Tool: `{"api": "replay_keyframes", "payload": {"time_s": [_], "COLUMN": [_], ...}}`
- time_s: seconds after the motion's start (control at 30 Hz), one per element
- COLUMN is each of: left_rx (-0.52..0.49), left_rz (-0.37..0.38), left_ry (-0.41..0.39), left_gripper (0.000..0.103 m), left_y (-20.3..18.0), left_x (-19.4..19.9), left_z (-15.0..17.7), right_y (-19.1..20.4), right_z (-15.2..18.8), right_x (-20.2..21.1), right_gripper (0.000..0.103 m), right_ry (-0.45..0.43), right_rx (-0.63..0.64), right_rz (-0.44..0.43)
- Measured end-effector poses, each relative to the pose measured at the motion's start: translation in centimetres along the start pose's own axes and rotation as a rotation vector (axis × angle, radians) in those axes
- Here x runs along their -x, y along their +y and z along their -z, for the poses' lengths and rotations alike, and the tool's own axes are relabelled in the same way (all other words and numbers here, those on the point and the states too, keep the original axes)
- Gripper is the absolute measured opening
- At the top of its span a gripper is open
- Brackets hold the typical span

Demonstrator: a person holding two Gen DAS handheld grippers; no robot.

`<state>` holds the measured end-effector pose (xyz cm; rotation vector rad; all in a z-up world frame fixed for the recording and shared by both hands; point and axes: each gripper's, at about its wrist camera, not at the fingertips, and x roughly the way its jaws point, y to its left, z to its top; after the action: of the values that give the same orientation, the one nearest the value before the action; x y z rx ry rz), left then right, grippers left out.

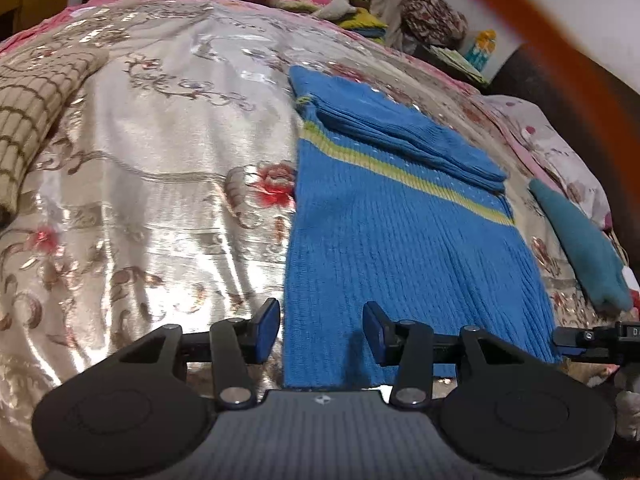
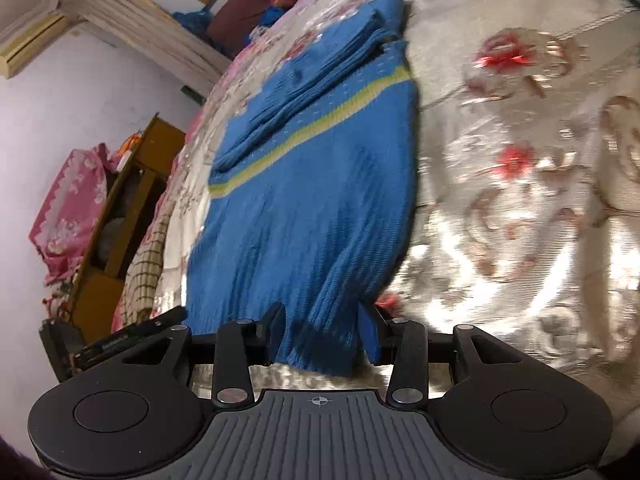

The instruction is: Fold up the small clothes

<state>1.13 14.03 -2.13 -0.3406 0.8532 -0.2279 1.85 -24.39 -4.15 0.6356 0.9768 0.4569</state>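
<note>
The left tool (image 1: 320, 330) hangs released, its jaws apart over the near left corner of the blue sweater (image 1: 400, 248), the left pad above the bedspread (image 1: 160, 200). The right tool (image 2: 322, 334) straddles the sweater's near right hem, cloth bunched between its jaws; whether they clamp it is unclear. Ahead of both, the sweater lies flat on the bed, a sleeve (image 1: 400, 128) folded across its far part.

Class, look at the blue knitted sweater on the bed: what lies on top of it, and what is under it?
On top of the blue knitted sweater lies its own folded-in sleeve. Under it is the floral satin bedspread; whatever else it covers cannot be seen.
</note>
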Motion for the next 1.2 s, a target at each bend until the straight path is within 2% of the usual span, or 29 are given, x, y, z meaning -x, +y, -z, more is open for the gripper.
{"api": "replay_keyframes", "payload": {"time_s": [0.13, 0.23, 0.37, 0.47, 0.57, 0.63, 0.77, 0.8, 1.0, 1.2], "left_rx": [-0.011, -0.038, -0.053, -0.008, 0.008, -0.006, 0.014, 0.025, 0.099, 0.116], "left_rz": [0.010, 0.009, 0.019, 0.036, 0.057, 0.057, 0.096, 0.095, 0.124, 0.105], "left_ry": [0.009, 0.020, 0.046, 0.043, 0.038, 0.040, 0.054, 0.051, 0.035, 0.031], "left_gripper": [0.057, 0.057, 0.057, 0.057, 0.068, 0.070, 0.065, 0.061, 0.047, 0.046], "left_y": [-0.4, -0.7, -0.3, 0.0, -0.4, -0.8, -0.3, 0.0, 0.9, 1.6], "left_x": [-0.6, -0.5, -0.1, -0.4, -1.0, -1.2, -0.6, -0.6, -0.1, -0.1], "left_z": [0.0, -0.1, 0.0, -0.2, -0.4, -0.5, -0.5, -0.4, -0.2, 0.4], "right_y": [0.2, 0.0, -0.2, -0.6, -1.3, -1.5, -1.5, -1.6, -2.0, -1.7], "right_z": [0.3, 0.2, 0.2, 0.3, 0.2, 0.0, 0.0, 0.0, 0.1, -0.2], "right_x": [-1.1, -1.6, -0.9, -0.4, -0.8, -1.4, -1.2, -1.0, -1.3, -0.2], "right_gripper": [0.040, 0.040, 0.040, 0.040, 0.040, 0.040, 0.040, 0.040, 0.016, 0.010], "right_ry": [0.025, 0.032, 0.040, 0.034, 0.028, 0.022, 0.025, 0.028, 0.027, -0.027], "right_rx": [-0.023, -0.062, -0.068, -0.078, -0.119, -0.142, -0.141, -0.135, -0.156, -0.173], "right_rz": [-0.054, -0.088, -0.089, -0.088, -0.115, -0.139, -0.141, -0.136, -0.146, -0.192]}}
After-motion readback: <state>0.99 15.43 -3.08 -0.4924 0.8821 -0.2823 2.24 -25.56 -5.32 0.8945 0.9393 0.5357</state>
